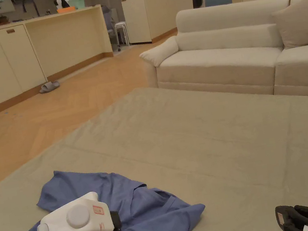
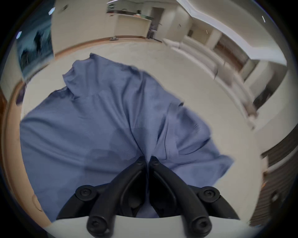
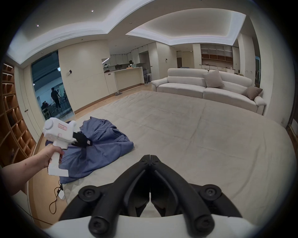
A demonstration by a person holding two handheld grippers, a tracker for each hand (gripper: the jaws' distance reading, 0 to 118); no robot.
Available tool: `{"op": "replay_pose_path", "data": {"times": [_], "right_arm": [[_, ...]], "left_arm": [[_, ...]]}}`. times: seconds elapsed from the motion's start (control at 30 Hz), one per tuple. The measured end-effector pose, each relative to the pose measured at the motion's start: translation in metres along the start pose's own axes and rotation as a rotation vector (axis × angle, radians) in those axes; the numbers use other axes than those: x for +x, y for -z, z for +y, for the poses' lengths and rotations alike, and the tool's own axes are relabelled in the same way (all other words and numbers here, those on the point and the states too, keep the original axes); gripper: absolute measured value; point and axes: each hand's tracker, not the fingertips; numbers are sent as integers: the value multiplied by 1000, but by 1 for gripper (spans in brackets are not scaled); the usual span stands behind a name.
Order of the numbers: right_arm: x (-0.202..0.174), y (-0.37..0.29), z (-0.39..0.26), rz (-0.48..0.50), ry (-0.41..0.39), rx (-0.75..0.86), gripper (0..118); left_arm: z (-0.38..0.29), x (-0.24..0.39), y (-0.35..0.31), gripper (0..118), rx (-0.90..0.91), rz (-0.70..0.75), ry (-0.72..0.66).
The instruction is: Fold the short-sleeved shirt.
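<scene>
Left hand-held gripper (image 2: 147,159) pinches the blue shirt (image 2: 96,125), lifting a ridge.

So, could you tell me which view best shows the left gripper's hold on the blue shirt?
The left gripper view: the left gripper is pinching the blue shirt. The right gripper view shows it from the side; in the head view its body hides the jaws.

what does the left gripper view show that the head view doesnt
Left gripper view: the left tongs pinched shut on a bunched ridge of the blue shirt, with creases fanning out from the grip.

Head view: the right tongs low at the right, apart from the shirt, above the beige mat.

Both: the rumpled, unfolded shirt, the sofa and the counter.
</scene>
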Motion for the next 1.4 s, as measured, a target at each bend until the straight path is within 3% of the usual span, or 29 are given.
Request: {"op": "replay_pose_path", "data": {"times": [0.13, 0.23, 0.37, 0.53, 0.7, 0.8, 0.87, 0.93, 1.03, 1.1, 1.2, 1.23, 1.27, 1.3, 1.33, 1.37, 1.4], "right_arm": [[23, -44, 9, -32, 65, 35, 0], [39, -86, 17, -77, 85, 83, 0], [60, -164, 29, -145, 112, 166, 0], [87, -284, 30, -245, 138, 264, 0], [108, -395, 4, -390, 163, 335, 0], [124, -448, -20, -469, 231, 345, 0], [132, -473, -40, -474, 281, 348, 0], [135, -493, -60, -546, 300, 324, 0], [142, -508, -82, -562, 312, 300, 0], [143, -509, -92, -604, 277, 248, 0], [148, -504, -102, -572, 328, 239, 0], [148, -502, -104, -554, 348, 241, 0], [151, -498, -105, -552, 356, 241, 0], [149, -495, -105, -551, 351, 237, 0], [147, -492, -104, -550, 347, 235, 0], [145, -490, -102, -548, 345, 234, 0], [145, -488, -100, -540, 344, 235, 0]], "left_arm": [[16, 51, -73, 0, 93, 31, 176], [21, 92, -121, 0, 123, -97, 185], [-12, 187, -196, 0, 169, -273, 321], [-103, 320, -274, 0, 111, -512, 513], [-238, 392, -274, 0, -108, -686, 589], [-335, 410, -246, 0, -225, -627, 701], [-395, 408, -216, 0, -353, -544, 713], [-451, 397, -181, 0, -468, -461, 742], [-503, 376, -165, 0, -565, -415, 818], [-529, 356, -163, 0, -598, -359, 846], [-551, 331, -165, 2, -640, -317, 818], [-552, 326, -164, 9, -633, -326, 810], [-546, 323, -167, 18, -596, -427, 749], [-539, 321, -165, 35, -632, -472, 681], [-531, 319, -163, 66, -696, -522, 583], [-522, 320, -164, 87, -752, -553, 496], [-508, 324, -170, 97, -791, -539, 445]]}}
